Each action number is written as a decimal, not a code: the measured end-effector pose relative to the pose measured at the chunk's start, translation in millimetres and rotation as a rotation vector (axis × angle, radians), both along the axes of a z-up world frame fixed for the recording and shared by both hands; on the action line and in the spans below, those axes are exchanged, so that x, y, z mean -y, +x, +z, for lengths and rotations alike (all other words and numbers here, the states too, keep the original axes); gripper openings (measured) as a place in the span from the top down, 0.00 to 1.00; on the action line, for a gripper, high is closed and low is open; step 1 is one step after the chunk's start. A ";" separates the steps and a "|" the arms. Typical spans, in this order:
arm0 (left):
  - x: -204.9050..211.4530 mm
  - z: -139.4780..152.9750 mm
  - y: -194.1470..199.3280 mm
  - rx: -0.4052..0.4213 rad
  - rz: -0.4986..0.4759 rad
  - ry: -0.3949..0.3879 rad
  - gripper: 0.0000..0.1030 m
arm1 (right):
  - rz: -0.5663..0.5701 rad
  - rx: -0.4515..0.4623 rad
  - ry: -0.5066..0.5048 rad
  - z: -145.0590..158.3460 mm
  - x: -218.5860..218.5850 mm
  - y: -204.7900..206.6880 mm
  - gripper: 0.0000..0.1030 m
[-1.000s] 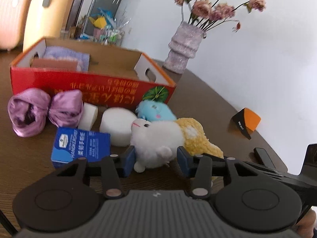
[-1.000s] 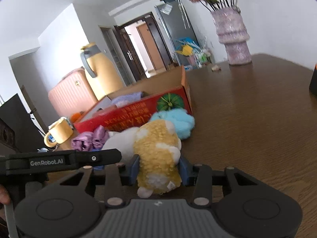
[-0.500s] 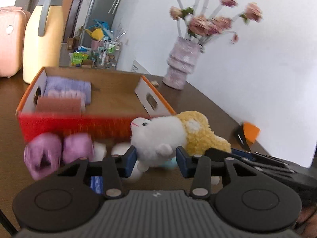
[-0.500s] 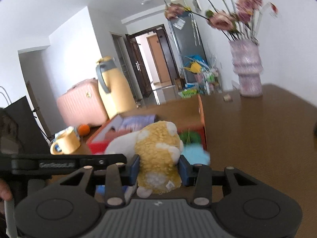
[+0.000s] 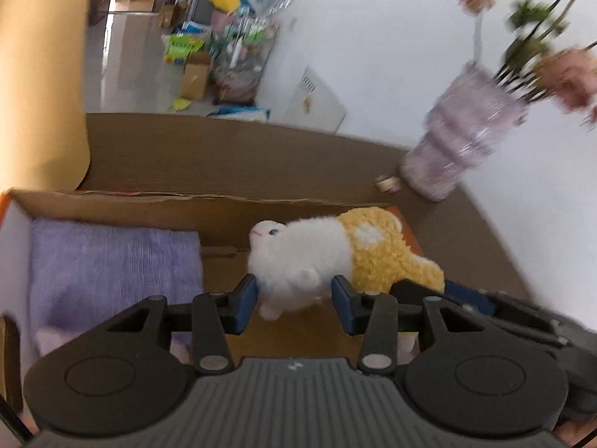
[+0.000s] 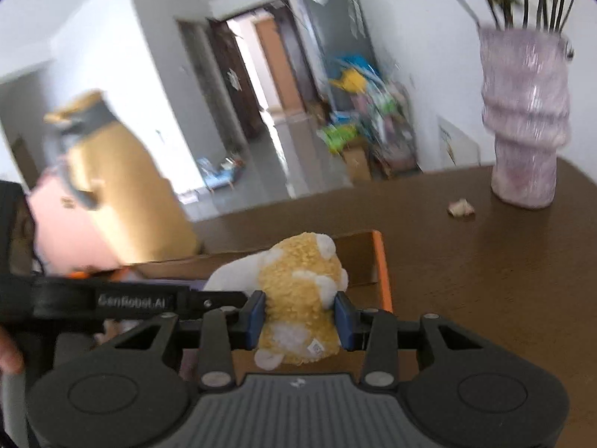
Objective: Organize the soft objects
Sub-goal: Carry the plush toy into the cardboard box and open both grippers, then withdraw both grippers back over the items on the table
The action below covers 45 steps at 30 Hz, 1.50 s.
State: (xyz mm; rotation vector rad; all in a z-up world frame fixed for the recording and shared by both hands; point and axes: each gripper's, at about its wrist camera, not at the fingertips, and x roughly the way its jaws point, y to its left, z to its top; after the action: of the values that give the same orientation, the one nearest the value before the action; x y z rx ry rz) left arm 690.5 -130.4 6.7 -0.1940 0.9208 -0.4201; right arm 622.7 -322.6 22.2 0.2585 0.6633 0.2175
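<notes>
A white and yellow plush toy (image 5: pixel 298 257) hangs over the open cardboard box (image 5: pixel 149 205), carried by both grippers. My left gripper (image 5: pixel 294 293) has its blue pads on the white front half, and its jaws are closing on it. In the right wrist view my right gripper (image 6: pixel 298 315) is shut on the plush toy's (image 6: pixel 298 280) yellow rear half, above the box's orange-edged right rim (image 6: pixel 381 261). A folded purple towel (image 5: pixel 112 261) lies in the left part of the box.
A lilac vase (image 5: pixel 459 142) with pink flowers stands on the brown table beyond the box, a small crumb (image 5: pixel 388 183) beside it. A tall yellow thermos (image 5: pixel 37 74) stands behind the box on the left. A pink cloth (image 5: pixel 48 336) lies under the towel.
Both grippers lifted the plush toy off the table and carried it forward over the box. The bow, sponges and blue packet dropped out of view.
</notes>
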 end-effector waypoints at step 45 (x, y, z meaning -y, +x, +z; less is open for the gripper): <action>-137.8 85.2 -430.9 0.619 0.219 0.235 0.09 | 0.053 0.289 -0.063 83.9 -1.9 -354.5 0.32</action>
State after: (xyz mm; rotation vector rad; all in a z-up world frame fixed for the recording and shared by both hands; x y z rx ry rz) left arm 259.6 7.4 91.9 0.0533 0.3277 -0.1468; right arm 268.2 -320.7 106.1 0.1452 0.3898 0.2780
